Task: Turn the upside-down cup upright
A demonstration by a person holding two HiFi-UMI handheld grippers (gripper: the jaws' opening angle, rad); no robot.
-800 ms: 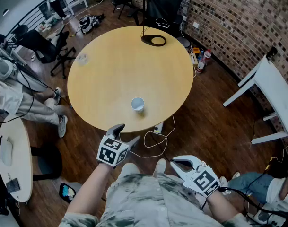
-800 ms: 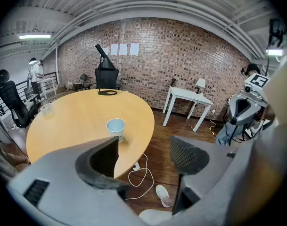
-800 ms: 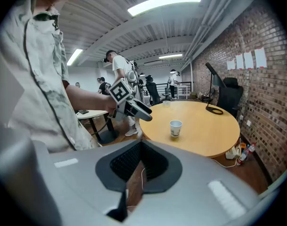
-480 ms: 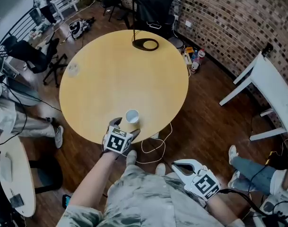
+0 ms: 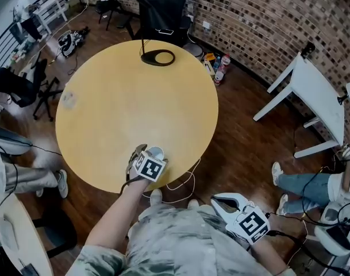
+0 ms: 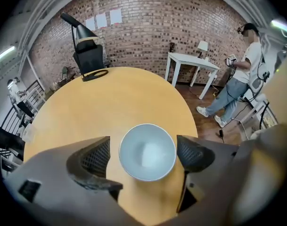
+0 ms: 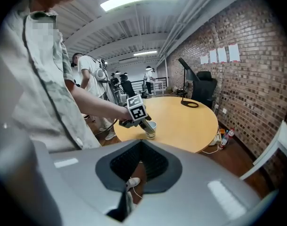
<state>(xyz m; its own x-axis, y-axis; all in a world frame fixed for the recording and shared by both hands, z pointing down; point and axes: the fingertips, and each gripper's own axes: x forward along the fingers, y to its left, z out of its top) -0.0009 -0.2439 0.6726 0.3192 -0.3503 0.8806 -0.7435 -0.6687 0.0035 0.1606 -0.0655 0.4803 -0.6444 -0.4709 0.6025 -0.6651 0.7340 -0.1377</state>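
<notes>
A small white cup [image 6: 147, 152] stands near the front edge of the round wooden table [image 5: 106, 96]. Its top end shows a round rim with a pale hollow. My left gripper [image 5: 150, 153] points steeply down over it and is open. The dark pads [image 6: 96, 157] stand one on each side of the cup with a small gap to each. In the right gripper view the cup [image 7: 151, 127] sits under the left gripper's marker cube. My right gripper [image 5: 219, 200] hangs low off the table by my body, shut, with nothing in it.
A black lamp with a ring base [image 5: 157, 57] stands at the table's far edge, with an office chair [image 5: 160, 4] behind it. A white side table [image 5: 318, 96] is at the right, a cable [image 5: 180, 183] lies on the floor, and a person's legs [image 5: 301, 183] show far right.
My left gripper has moved forward from beyond the table's edge to the cup and now straddles it. The right gripper has stayed where it was.
</notes>
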